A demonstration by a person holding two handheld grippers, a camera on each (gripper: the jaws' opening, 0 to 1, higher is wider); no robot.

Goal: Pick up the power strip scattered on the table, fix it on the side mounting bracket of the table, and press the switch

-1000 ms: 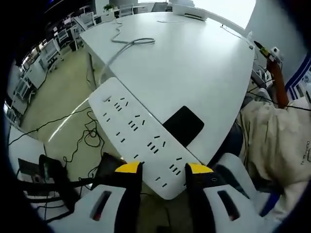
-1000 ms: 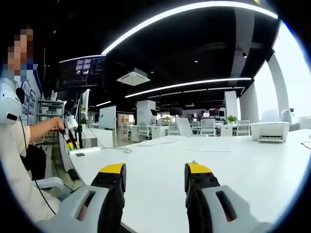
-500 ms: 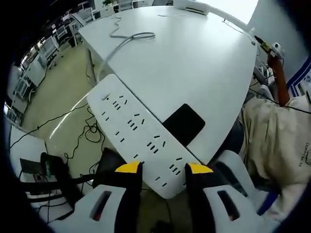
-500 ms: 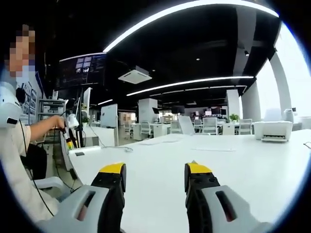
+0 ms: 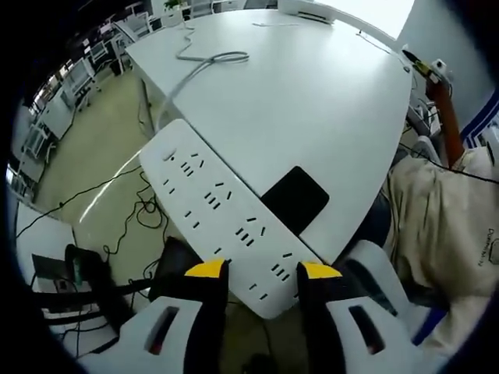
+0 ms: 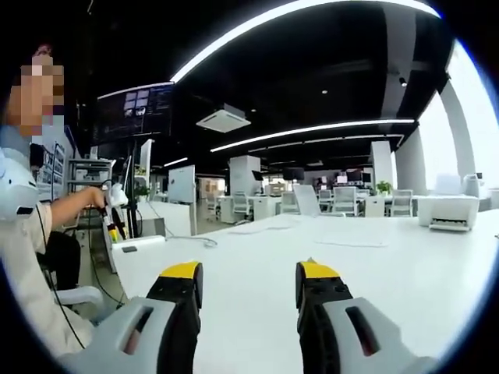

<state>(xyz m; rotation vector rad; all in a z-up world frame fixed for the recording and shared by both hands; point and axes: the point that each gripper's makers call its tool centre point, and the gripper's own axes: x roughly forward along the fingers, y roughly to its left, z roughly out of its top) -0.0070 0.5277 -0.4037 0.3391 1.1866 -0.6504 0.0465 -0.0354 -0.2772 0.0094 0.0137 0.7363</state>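
One power strip (image 5: 222, 220) end between left fingers (image 5: 207, 270).

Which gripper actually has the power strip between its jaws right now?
The left gripper: the white power strip has its near end between the yellow-tipped jaws, beside the table edge. The right gripper is open with nothing between its jaws.

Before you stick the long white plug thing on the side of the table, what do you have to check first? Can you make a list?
1. Left gripper clamped on the power strip: ok.
2. Strip lined up along the table edge: ok, roughly.
3. Side mounting bracket located: cannot tell.
4. Cable slack on the tabletop: ok.
5. Right gripper open and free for the switch: ok.
6. Switch position found: cannot tell.
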